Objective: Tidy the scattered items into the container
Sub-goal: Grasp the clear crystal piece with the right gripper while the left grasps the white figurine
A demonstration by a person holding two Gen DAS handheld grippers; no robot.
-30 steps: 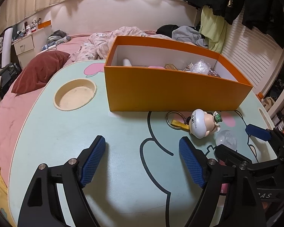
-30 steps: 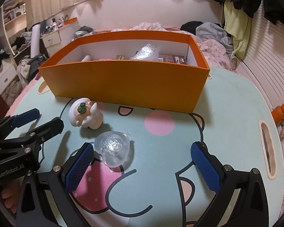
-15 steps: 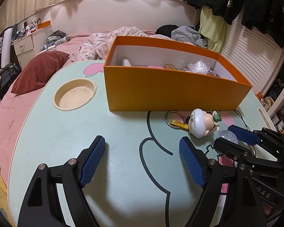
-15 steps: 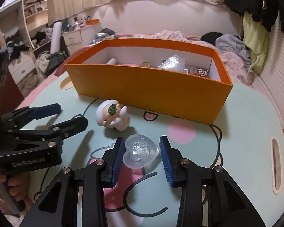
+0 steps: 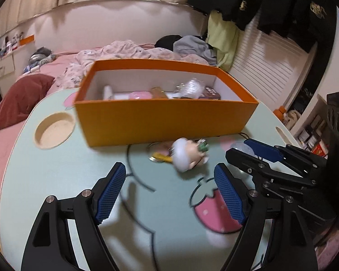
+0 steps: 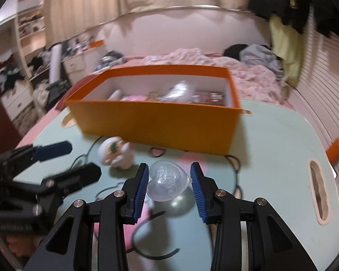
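My right gripper [image 6: 168,181] is shut on a clear heart-shaped plastic case [image 6: 167,184] and holds it a little above the table; the case also shows in the left wrist view [image 5: 240,147] between the right gripper's fingers. A white and tan toy figure on a keyring [image 5: 188,154] lies on the table in front of the orange box [image 5: 165,118], also seen from the right wrist [image 6: 116,153]. The box [image 6: 160,124] holds several items. My left gripper [image 5: 169,188] is open and empty, just short of the toy.
The mint-green cartoon-print table [image 5: 56,176] has a round cup recess [image 5: 54,133] at the left and a slot handle [image 6: 317,194] at the right. A bed with pink bedding [image 5: 128,49] lies behind the box.
My right gripper has closed on the heart case and lifted it off the table. Both grippers have risen and moved toward the box. The left gripper stays open.
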